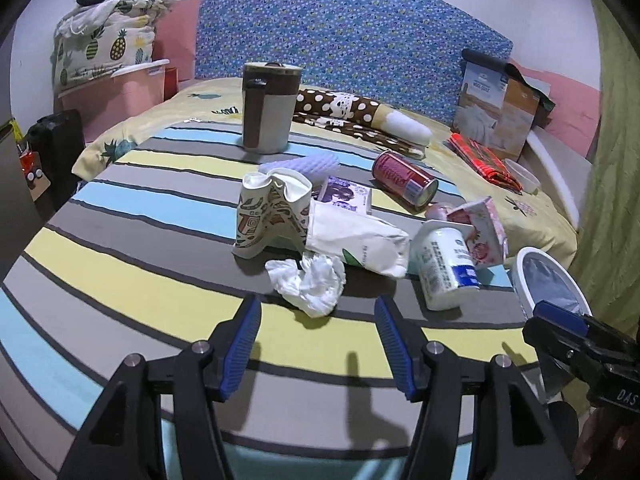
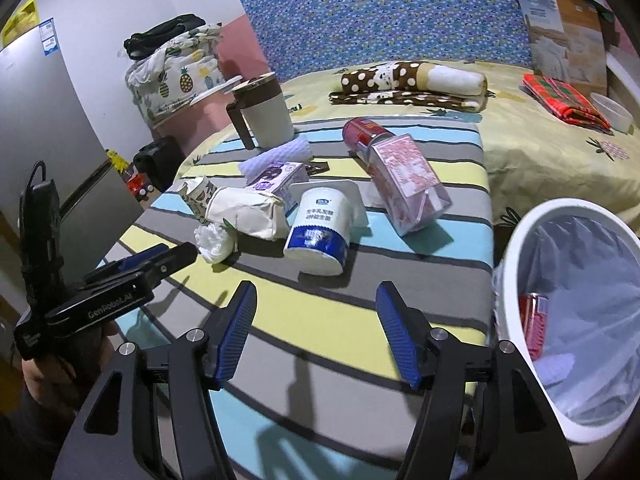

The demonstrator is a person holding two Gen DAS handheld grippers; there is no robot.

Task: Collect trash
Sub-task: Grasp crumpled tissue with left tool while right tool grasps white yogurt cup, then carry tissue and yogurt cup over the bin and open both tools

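Your left gripper (image 1: 316,344) hangs with blue pads spread wide and empty, just short of the crumpled tissue (image 1: 308,280) on the striped mat (image 1: 120,264). That wad looks feather-light and soft; pinch its bulging middle, since a loose edge would likely slip. Your right gripper (image 2: 316,336) is likewise wide and holding nothing, facing the toppled yogurt cup (image 2: 320,228), with the lined bin (image 2: 516,236) beside it.

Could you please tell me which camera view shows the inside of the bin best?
The right wrist view: the bin opens toward the camera, showing its liner and a red item inside. The left wrist view catches only its rim and some liner at the frame edge.
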